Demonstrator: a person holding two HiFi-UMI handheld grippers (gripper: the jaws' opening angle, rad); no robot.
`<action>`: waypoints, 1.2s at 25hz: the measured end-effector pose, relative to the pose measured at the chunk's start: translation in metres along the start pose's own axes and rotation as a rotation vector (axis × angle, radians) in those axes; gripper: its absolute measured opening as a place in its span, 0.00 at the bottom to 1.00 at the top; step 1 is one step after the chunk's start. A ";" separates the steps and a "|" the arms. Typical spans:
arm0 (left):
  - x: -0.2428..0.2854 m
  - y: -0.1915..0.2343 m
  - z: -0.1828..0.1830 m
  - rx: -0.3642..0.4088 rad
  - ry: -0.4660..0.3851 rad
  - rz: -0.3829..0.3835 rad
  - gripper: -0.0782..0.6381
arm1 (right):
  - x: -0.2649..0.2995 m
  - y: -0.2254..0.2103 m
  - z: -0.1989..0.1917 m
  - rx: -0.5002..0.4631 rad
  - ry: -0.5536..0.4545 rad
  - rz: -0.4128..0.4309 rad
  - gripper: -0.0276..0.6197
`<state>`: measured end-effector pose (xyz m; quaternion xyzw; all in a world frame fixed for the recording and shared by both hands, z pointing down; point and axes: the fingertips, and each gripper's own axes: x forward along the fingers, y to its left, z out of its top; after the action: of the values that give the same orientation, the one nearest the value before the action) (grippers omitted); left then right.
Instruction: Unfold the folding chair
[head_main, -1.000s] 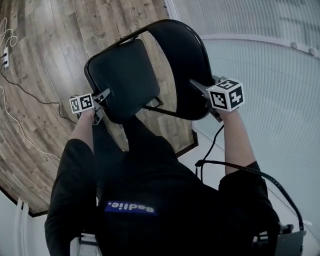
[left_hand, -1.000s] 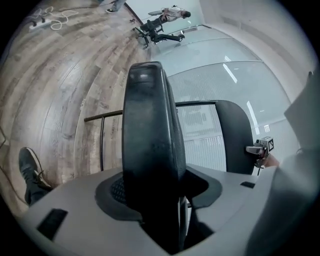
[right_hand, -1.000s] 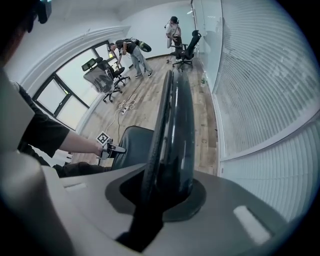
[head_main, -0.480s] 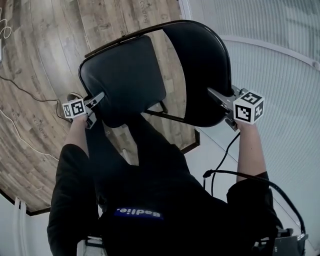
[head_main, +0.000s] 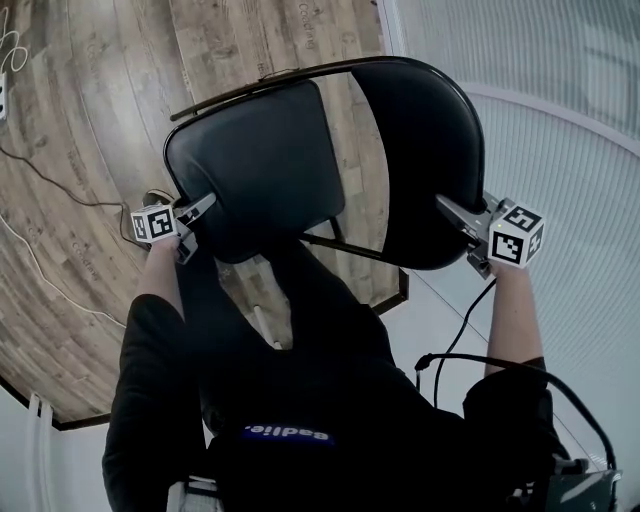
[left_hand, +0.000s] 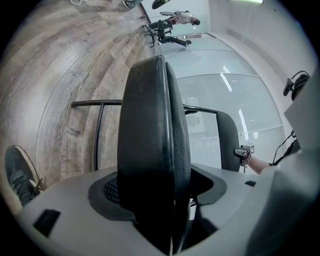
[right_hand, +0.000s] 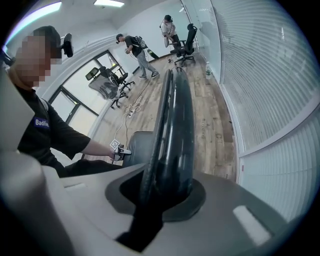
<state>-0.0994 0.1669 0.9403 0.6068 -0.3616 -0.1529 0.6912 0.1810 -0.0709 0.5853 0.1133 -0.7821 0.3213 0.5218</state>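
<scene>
A black folding chair stands in front of me, its padded seat (head_main: 255, 160) to the left and its backrest (head_main: 425, 160) to the right, tilted apart. My left gripper (head_main: 200, 215) is at the seat's left edge. Its jaws are opening, with the thick seat edge (left_hand: 152, 150) still between them and a thin gap on one side. My right gripper (head_main: 450, 215) is shut on the backrest's rim (right_hand: 172, 130), which fills its jaws. The chair's legs are mostly hidden under the seat and my body.
Wooden floor (head_main: 90, 180) lies under the chair, with a white cable and a black cable (head_main: 50, 180) at the left. A wall with white blinds (head_main: 570, 130) runs along the right. My shoe (left_hand: 20, 175) is beside the chair. Two people (right_hand: 135, 52) and office chairs are far off.
The seat and backrest have spread farther apart in the view. My left gripper sank with the seat edge, and my right gripper moved right and down with the backrest.
</scene>
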 end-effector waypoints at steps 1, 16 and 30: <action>-0.002 0.001 -0.001 0.004 0.003 -0.001 0.53 | 0.000 0.002 0.000 0.002 0.001 0.007 0.13; -0.063 -0.016 -0.004 0.090 0.061 0.386 0.58 | -0.013 -0.019 0.006 -0.006 -0.106 -0.134 0.37; -0.034 -0.387 0.018 0.517 0.052 0.101 0.56 | -0.145 0.066 0.035 -0.182 -0.442 -0.207 0.23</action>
<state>-0.0475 0.0922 0.5618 0.7482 -0.4005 -0.0053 0.5289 0.1832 -0.0653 0.4221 0.2128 -0.8871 0.1619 0.3763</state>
